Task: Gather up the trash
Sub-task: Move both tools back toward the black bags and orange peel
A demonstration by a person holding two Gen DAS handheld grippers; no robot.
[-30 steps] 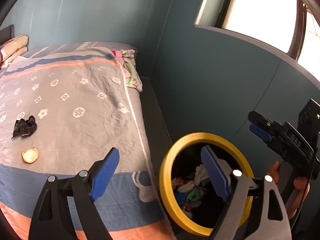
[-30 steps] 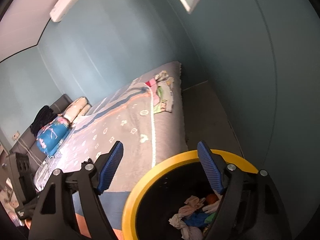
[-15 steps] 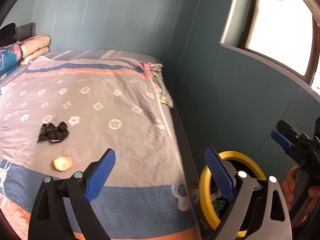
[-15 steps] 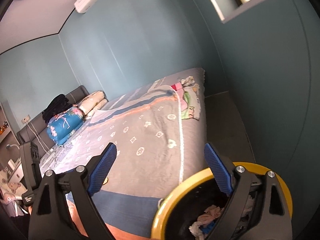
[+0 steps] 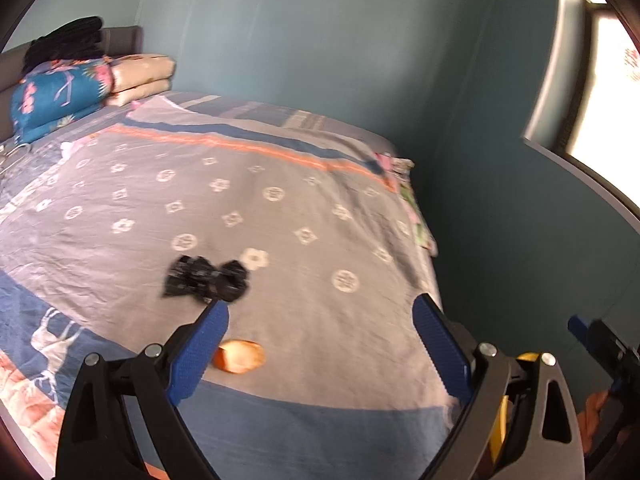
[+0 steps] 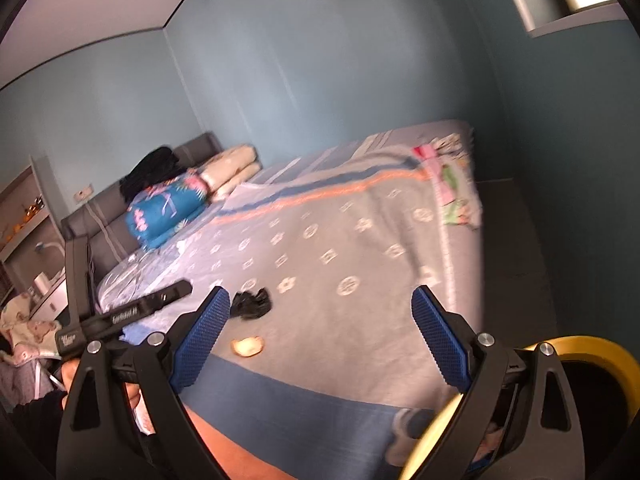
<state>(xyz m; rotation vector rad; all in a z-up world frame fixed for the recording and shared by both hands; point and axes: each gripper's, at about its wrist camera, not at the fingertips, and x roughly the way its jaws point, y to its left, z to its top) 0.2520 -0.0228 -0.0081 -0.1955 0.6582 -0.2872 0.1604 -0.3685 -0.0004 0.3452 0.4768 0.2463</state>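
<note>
Left wrist view looks over a bed (image 5: 280, 200) covered with a gray quilt printed in white flower and circle motifs, crossed by blue and orange bands, its cloth lightly creased. The left gripper (image 5: 320, 344) stands with its 2 blue, finely knurled pads spread wide, nothing between them. Just beyond the left pad lies a crumpled black plastic scrap (image 5: 206, 278), glossy and jagged in outline. Nearer, partly hidden behind that same pad, sits a small rounded peel-like piece (image 5: 242, 356), orange at the rim and pale inside. The 2 bits of trash lie near each other, apart, on the gray part of the quilt.

Right wrist view shows the right gripper (image 6: 320, 340) likewise spread wide and empty, with the same textured blue pads on black angular arms. Between them in the frame, on the quilt, the black scrap (image 6: 252, 304) and the pale rounded piece (image 6: 248, 346) show again. At lower right a round bin with a smooth yellow rim (image 6: 592, 346) stands beside the bed; its dark inside is mostly hidden. At the head of the bed rest a folded blue floral blanket (image 6: 168, 212) and cream pillows (image 6: 232, 168), against flat teal walls.
</note>
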